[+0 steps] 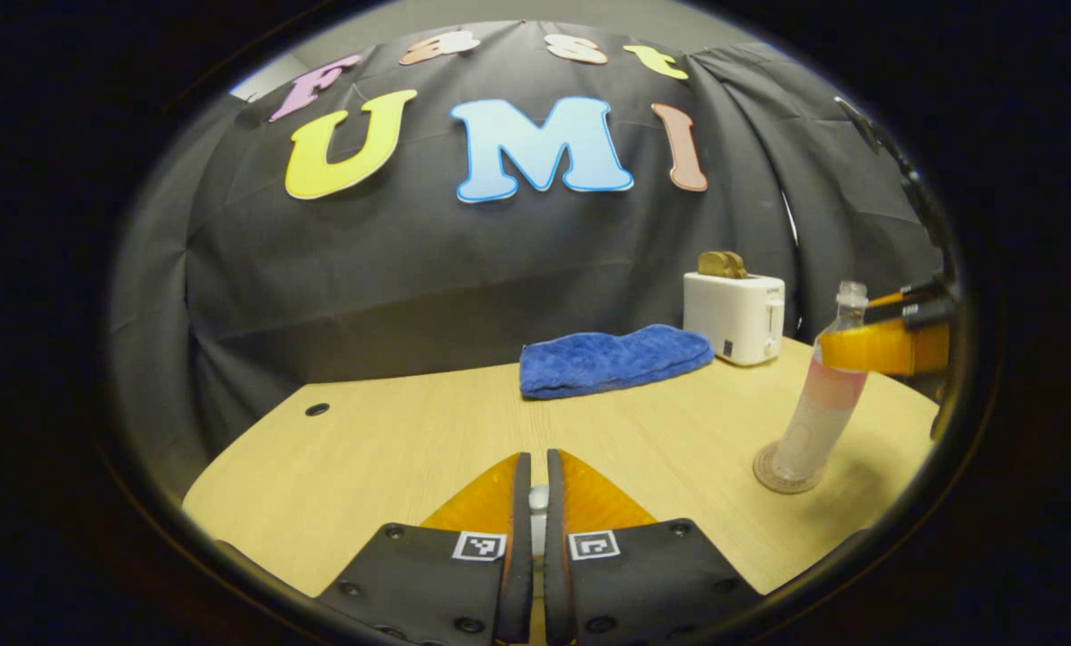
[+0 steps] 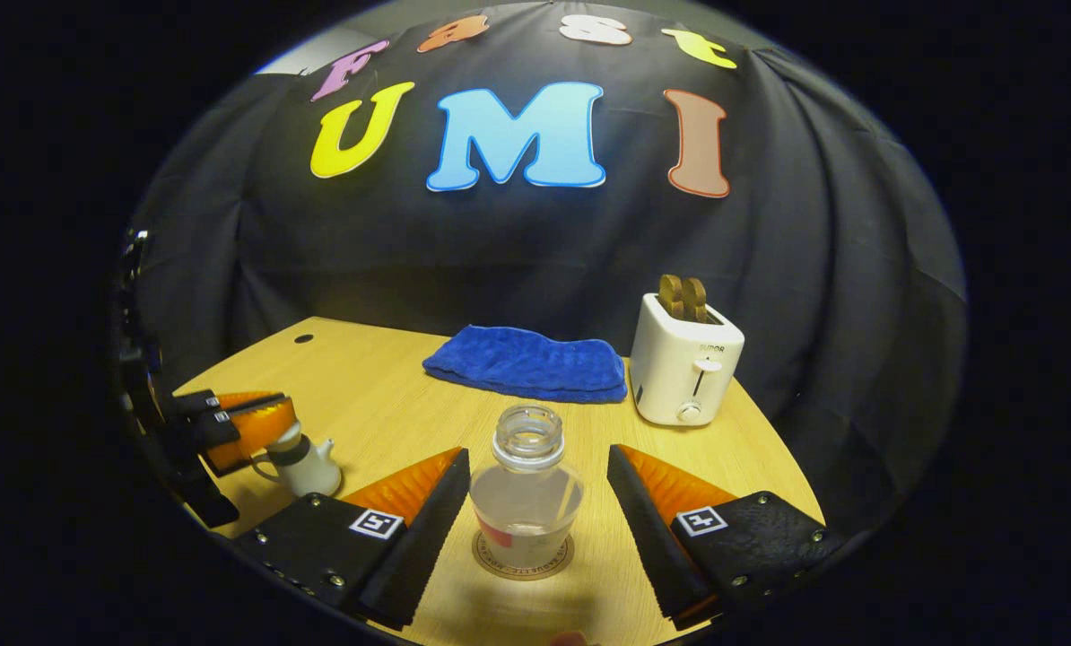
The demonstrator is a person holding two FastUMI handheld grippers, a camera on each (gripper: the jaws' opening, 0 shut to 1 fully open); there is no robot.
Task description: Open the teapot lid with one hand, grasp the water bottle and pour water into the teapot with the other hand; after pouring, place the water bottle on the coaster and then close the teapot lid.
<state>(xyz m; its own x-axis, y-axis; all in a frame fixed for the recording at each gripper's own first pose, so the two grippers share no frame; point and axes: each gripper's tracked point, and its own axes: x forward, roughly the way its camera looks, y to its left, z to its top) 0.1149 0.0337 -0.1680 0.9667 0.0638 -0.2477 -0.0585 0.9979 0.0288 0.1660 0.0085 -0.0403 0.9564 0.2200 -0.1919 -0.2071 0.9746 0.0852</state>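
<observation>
At lower centre of the right gripper view, the water bottle (image 2: 526, 498) stands on the coaster (image 2: 523, 558) between the right gripper's (image 2: 538, 502) wide-open jaws. At lower left, the left gripper (image 2: 266, 420) pinches the teapot (image 2: 307, 462) lid; closing remains.

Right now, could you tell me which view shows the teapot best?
The right gripper view: the teapot stands whole at far left on the table, the left gripper at its lid. The left gripper view offers just a pale sliver of it between the nearly closed fingers.
</observation>
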